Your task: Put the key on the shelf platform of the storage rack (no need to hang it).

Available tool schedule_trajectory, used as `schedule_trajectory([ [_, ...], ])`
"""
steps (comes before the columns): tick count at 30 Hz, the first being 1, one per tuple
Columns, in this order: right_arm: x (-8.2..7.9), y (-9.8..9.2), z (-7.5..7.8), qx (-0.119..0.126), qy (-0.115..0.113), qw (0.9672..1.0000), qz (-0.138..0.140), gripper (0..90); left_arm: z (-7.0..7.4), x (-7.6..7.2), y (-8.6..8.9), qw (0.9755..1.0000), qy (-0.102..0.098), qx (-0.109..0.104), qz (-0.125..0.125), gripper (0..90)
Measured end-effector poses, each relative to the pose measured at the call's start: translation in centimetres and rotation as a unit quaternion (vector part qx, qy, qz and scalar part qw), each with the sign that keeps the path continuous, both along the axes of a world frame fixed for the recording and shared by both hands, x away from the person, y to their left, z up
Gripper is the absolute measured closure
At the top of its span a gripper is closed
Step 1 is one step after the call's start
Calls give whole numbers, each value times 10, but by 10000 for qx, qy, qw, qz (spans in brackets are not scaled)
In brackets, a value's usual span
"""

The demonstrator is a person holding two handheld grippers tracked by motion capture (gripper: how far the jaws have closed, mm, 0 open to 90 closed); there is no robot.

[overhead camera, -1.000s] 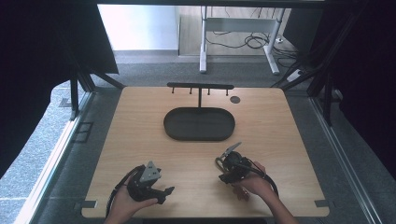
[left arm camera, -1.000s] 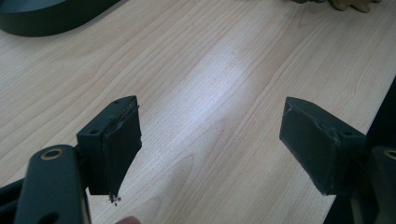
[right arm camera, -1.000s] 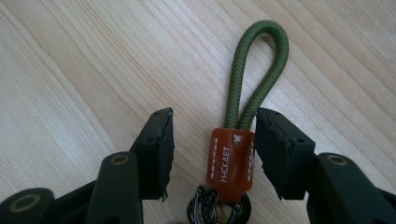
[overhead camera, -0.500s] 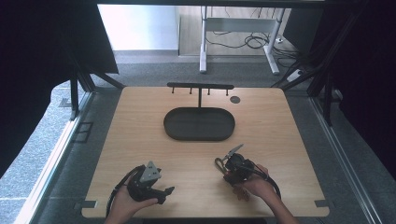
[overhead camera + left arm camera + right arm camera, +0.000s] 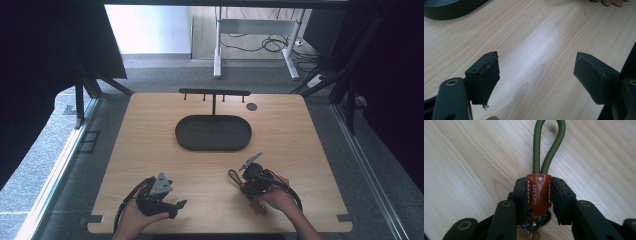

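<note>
A keychain with a brown leather tab [image 5: 537, 195] and a green cord loop [image 5: 549, 145] sits in my right gripper [image 5: 539, 192], whose jaws are shut on the tab. The loop points away from me, just above the wooden table. In the high view the right gripper [image 5: 252, 177] is at the front right of the table, with the cord loop [image 5: 234, 176] sticking out to its left. My left gripper [image 5: 160, 195] rests at the front left. Its jaws stand wide open with nothing between them [image 5: 536, 75], over bare wood.
A black oval tray [image 5: 212, 132] lies at the table's middle, its edge also in the left gripper view [image 5: 449, 7]. Behind it stands a black rack with small hooks [image 5: 215, 92]. A small dark round disc [image 5: 251, 106] sits at the back right.
The right hand has shifted very slightly with the keychain. The left gripper has stayed where it was.
</note>
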State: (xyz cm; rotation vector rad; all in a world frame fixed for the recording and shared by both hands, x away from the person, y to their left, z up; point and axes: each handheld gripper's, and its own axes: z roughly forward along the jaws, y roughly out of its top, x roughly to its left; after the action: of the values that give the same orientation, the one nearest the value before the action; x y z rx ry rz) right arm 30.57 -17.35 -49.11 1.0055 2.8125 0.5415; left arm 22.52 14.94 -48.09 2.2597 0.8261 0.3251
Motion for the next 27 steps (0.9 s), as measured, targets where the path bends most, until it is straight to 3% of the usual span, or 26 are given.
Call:
schedule_trajectory([
  [15,-13,7,45,158,-427,9985,309,673,2,-1,1,10000,-24,-13,0,212],
  [27,-11,3,71,219,-642,9973,275,673,5,-2,4,10000,-70,-36,18,212],
])
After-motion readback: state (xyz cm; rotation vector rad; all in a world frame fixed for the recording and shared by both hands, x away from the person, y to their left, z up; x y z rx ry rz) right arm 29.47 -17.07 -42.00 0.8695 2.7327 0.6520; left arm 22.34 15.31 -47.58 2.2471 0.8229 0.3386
